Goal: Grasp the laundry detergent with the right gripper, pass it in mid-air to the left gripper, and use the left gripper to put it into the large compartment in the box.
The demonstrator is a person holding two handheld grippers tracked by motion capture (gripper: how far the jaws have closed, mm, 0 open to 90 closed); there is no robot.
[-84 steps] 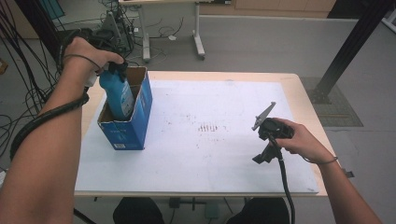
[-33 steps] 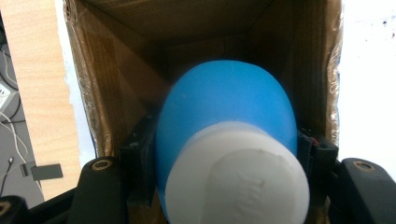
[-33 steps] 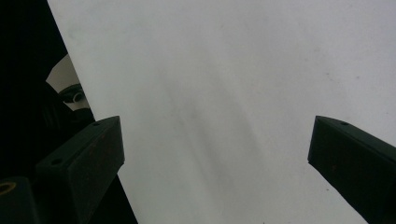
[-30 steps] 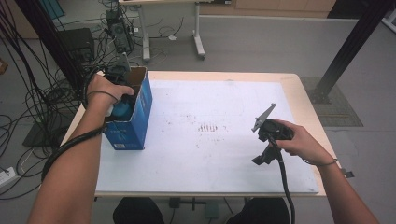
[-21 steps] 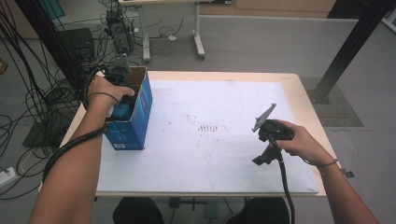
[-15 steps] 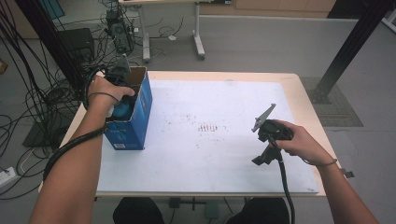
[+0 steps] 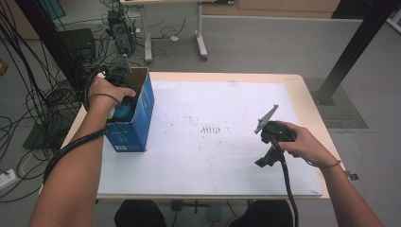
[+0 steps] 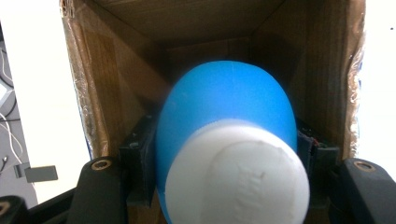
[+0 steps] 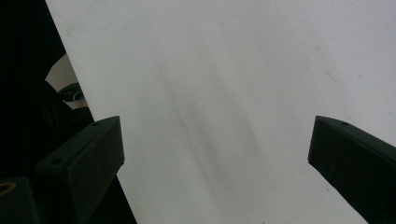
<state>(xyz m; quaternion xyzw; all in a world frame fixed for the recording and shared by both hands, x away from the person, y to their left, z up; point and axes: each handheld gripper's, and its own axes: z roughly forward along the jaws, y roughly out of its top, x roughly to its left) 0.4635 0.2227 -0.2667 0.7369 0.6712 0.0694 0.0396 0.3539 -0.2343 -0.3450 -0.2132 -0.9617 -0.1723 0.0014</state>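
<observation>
- My left gripper [image 8: 224, 186] was clenched on the bottle [image 8: 226, 135], jaws pressed to either side of its blue body, white cap toward the camera.
- The bottle sat down inside the box [image 7: 135, 116], brown cardboard walls around it on all sides in the left gripper view.
- From the high view, the box stood upright at the far left of the table [image 7: 227, 175], blue outside, top open; my left hand [image 7: 108, 92] reached into it from above.
- My right gripper [image 9: 215, 154] was released, jaws wide apart with nothing between them, over bare white tabletop.
- It sat in my right hand [image 7: 302, 142] at the near right, well apart from the box.
- Faint dark smudges [image 7: 210, 128] marked the tabletop mid-table.
</observation>
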